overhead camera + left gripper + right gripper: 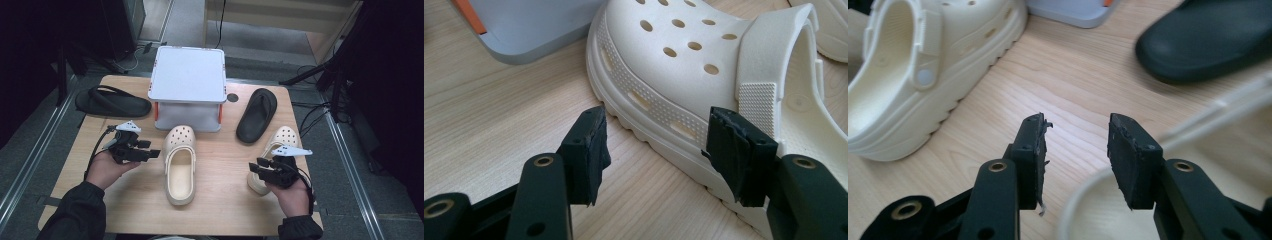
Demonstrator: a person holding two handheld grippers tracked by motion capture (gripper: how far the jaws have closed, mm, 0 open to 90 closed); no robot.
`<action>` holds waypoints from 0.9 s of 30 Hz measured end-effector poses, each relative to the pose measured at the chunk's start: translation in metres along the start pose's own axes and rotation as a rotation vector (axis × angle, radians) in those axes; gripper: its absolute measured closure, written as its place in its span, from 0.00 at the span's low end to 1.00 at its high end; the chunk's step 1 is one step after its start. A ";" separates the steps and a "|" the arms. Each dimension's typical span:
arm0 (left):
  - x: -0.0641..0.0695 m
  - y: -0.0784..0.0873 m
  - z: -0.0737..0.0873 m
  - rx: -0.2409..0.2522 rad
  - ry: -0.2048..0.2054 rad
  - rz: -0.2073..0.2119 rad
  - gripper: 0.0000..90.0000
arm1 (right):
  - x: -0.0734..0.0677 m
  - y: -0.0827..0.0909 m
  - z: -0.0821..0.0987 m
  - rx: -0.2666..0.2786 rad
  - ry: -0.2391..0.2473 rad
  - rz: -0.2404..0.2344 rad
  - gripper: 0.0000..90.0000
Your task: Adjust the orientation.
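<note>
Footwear sorting looks barely begun, judging from the high view: both cream clogs and both black sandals lie loose on the worktop (220, 210), and the grey two-tier rack (187, 75) at upper centre carries nothing on top. The near clog (180, 165) lies at centre, the second clog (275, 150) at right, partly under the right gripper (255, 169). One sandal (257, 115) lies right of centre, another (112, 102) at upper left. The left gripper (152, 149) points rightward at the near clog, forearm entering from lower left.

In the left gripper view, the jaws stand apart, empty, flanking the clog's sole edge (659, 125) without touching it.

In the right gripper view, the jaws also stand apart with nothing between them, over bare wood, with the near clog (923, 75) at upper left and a sandal toe (1208, 40) at upper right. A blurred pale rim (1083, 200) sits at the bottom, probably the second clog. No shoe is gripped yet; every placement seems left to do.
</note>
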State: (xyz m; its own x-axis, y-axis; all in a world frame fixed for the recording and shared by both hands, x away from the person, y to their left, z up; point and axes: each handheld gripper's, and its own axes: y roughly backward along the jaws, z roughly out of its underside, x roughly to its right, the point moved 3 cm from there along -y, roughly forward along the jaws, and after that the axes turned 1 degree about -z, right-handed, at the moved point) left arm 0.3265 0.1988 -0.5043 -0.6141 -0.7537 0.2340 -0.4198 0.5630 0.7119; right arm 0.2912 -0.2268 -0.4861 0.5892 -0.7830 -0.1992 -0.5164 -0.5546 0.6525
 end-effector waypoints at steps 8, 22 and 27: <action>0.000 -0.003 -0.002 -0.007 -0.006 0.005 0.47 | 0.026 0.017 0.006 0.009 -0.083 0.061 0.66; 0.000 -0.005 -0.001 -0.013 -0.007 0.000 0.47 | 0.058 0.042 0.002 0.061 -0.125 0.207 0.61; 0.000 -0.006 -0.001 -0.016 -0.011 -0.003 0.47 | 0.071 0.040 0.004 0.049 -0.155 0.247 0.56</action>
State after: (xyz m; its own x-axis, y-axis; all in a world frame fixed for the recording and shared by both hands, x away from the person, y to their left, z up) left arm 0.3296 0.1946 -0.5076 -0.6201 -0.7517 0.2244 -0.4110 0.5549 0.7232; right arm 0.3098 -0.3051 -0.4770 0.3418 -0.9277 -0.1501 -0.6641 -0.3514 0.6600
